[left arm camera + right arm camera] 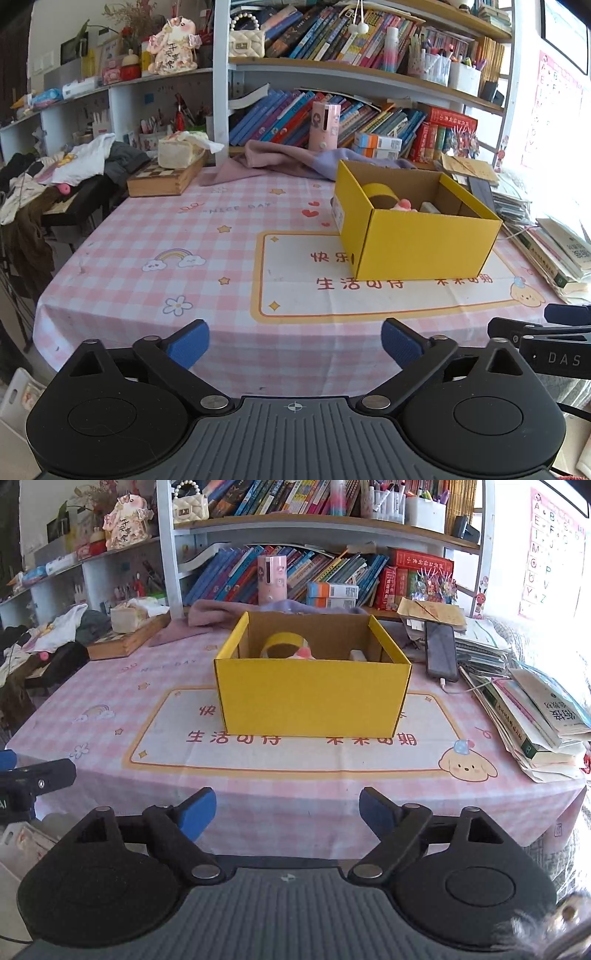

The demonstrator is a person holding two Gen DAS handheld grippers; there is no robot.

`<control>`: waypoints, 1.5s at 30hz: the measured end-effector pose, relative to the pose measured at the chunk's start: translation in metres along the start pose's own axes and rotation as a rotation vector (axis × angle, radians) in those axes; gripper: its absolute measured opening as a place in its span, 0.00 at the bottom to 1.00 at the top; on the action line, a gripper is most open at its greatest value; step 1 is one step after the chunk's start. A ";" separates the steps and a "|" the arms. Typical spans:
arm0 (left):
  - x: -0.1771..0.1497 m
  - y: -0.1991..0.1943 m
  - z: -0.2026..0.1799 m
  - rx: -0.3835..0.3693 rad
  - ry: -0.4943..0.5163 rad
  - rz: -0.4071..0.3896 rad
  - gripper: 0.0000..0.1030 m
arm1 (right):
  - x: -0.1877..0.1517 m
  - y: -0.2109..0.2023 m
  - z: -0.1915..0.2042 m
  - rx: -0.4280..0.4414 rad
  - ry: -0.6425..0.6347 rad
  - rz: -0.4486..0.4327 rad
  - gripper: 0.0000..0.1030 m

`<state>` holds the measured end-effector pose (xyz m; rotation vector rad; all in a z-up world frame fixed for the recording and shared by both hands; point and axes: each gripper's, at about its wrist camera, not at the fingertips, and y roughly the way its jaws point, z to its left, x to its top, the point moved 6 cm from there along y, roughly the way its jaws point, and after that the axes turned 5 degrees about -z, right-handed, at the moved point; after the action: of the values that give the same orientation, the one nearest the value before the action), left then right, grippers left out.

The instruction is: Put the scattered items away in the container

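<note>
Pink checked tablecloth (pixel 122 686) lies bare around my yellow box (pixel 314 698), which already holds a tape roll (pixel 284 642), a pink toy (pixel 304 652) and more. Left gripper (pixel 295 345) and right gripper (pixel 288 812) both gape, empty; tidying looks finished.

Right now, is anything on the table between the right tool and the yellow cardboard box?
Nothing visible. Only bare pink checked tablecloth lies between the open right tool and the yellow cardboard box. The black phone and the stack of books sit off to the box's right.
</note>
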<state>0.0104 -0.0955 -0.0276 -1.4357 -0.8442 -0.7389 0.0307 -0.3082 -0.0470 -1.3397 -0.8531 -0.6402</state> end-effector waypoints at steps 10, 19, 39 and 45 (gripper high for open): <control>-0.003 -0.003 0.007 0.018 -0.015 0.033 1.00 | 0.004 0.001 0.007 0.026 -0.005 -0.003 0.89; -0.005 -0.003 0.009 0.009 -0.025 0.038 1.00 | 0.000 0.002 0.009 0.020 -0.001 0.014 0.92; -0.010 0.006 0.008 -0.006 0.002 0.087 1.00 | -0.003 0.004 0.011 0.012 0.007 0.040 0.95; -0.011 0.008 0.007 -0.013 0.009 0.094 1.00 | -0.003 0.005 0.011 0.011 0.006 0.041 0.95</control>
<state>0.0107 -0.0889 -0.0413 -1.4718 -0.7610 -0.6806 0.0310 -0.2967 -0.0522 -1.3412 -0.8219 -0.6063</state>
